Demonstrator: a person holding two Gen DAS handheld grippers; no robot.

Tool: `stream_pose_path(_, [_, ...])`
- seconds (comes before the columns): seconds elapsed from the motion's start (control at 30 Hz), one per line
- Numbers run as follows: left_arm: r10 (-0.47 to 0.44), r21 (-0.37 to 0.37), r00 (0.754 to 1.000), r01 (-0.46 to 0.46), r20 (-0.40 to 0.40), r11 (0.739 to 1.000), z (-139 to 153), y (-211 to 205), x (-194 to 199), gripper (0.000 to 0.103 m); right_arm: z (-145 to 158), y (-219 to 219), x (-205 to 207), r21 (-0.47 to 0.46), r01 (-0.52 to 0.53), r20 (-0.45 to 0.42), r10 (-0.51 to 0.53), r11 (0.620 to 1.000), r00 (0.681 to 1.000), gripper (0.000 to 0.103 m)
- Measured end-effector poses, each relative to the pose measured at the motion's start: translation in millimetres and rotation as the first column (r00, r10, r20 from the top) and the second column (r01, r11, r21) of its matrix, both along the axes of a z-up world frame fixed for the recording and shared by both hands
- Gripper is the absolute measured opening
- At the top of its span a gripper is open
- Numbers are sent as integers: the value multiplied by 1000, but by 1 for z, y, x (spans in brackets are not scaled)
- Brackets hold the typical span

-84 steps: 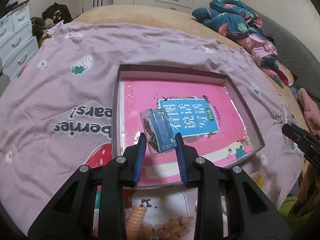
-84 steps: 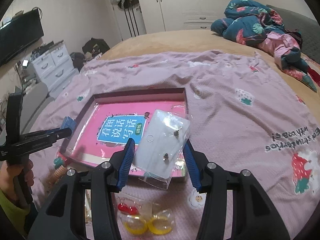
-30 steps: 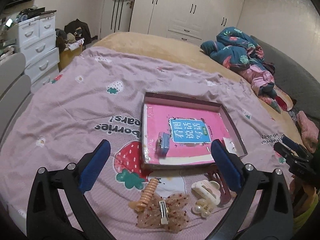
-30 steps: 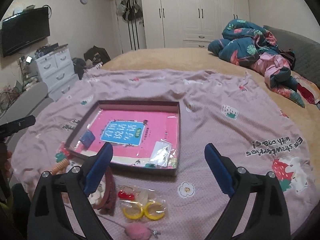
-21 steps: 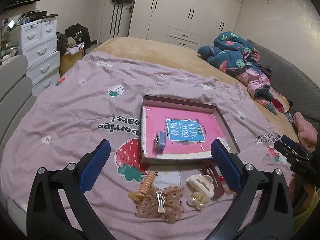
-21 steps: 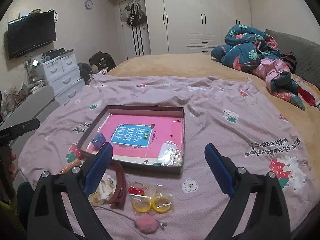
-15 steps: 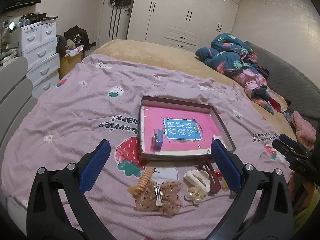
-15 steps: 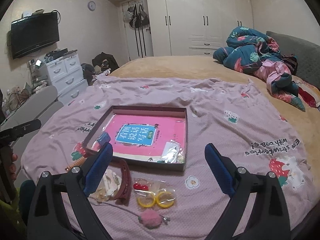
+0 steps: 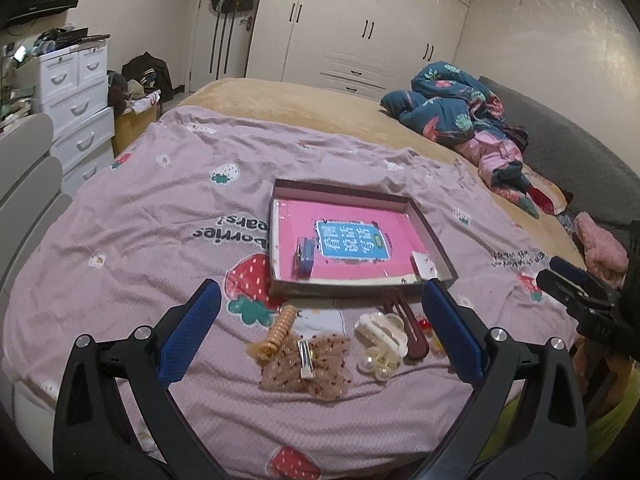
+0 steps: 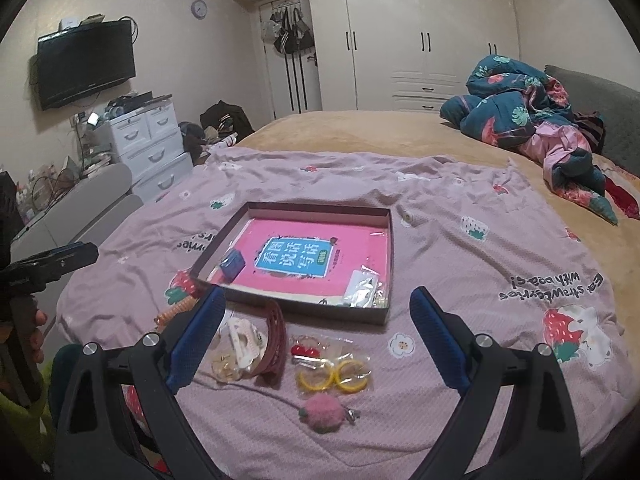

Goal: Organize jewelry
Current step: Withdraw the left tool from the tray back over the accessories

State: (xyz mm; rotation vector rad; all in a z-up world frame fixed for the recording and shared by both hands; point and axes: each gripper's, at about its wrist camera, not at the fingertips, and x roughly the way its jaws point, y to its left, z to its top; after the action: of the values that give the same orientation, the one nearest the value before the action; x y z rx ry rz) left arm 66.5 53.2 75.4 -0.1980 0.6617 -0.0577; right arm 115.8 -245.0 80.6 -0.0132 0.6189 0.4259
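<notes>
A shallow box (image 9: pixel 430 236) (image 10: pixel 304 308) with a pink book cover inside lies on the bed. In it lie a blue bag (image 9: pixel 306 254) (image 10: pixel 232 264) at the left and a clear bag (image 9: pixel 424 262) (image 10: pixel 362 288) at the right. In front of the box lie an orange spiral tie (image 9: pixel 278 330), a brown mesh bow (image 9: pixel 308 366), white claw clips (image 9: pixel 380 330) (image 10: pixel 240 338), a maroon clip (image 10: pixel 276 340), bagged yellow hoops (image 10: pixel 332 376) and a pink pom-pom (image 10: pixel 322 414). My left gripper (image 9: pixel 320 336) and right gripper (image 10: pixel 316 332) are wide open and empty, held back above these items.
A purple strawberry-print blanket (image 9: pixel 160 216) covers the near part of the bed. A heap of blue and pink bedding (image 10: pixel 528 120) lies at the far right. White drawers (image 9: pixel 76 92) stand at the left, wardrobes (image 10: pixel 420 40) behind.
Both grippers released their bags into the box, opened wide and pulled back and up from it. The loose clips and hoops in front of the box came into view.
</notes>
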Motion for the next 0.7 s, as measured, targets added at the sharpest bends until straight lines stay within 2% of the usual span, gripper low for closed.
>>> stream_pose_path(0.7, [-37,23,995,40,-95,999,-41,-5,-26,94,-22,20,-30,-30,-88,-74,85,996,994,93])
